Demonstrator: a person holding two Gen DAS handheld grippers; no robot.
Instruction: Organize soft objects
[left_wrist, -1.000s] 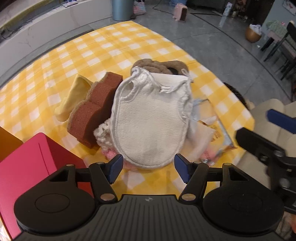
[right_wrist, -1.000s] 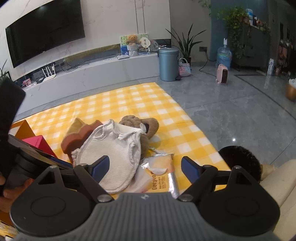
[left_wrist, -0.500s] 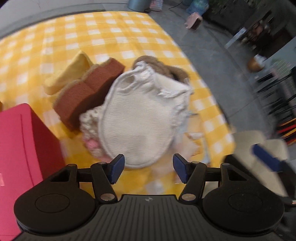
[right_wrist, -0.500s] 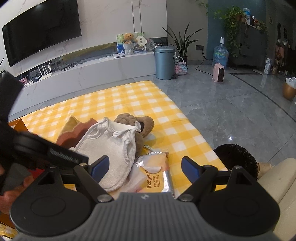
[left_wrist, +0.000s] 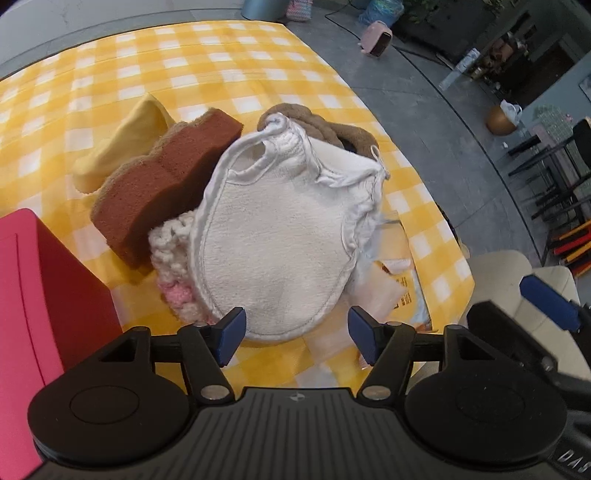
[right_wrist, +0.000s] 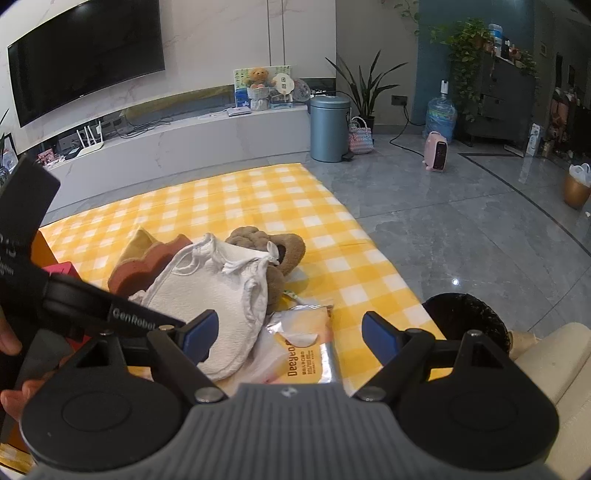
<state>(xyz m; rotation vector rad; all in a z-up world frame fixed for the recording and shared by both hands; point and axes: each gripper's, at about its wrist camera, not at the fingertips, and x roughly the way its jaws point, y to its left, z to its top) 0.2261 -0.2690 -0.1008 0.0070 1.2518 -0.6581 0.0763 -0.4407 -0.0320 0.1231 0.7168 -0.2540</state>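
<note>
Above the yellow-checked table (left_wrist: 258, 55), the left hand-held gripper (left_wrist: 293, 330) has closed in, fingers wide and empty, astride the white bath mitt (left_wrist: 273, 236) topping the pile, apparently readying a grasp.

The white terry bath mitt (left_wrist: 273, 236) lies on top of the pile; the brown wavy sponge (left_wrist: 162, 188) sits at its nine o'clock, the silver foil packet (right_wrist: 306, 354) at three.
</note>
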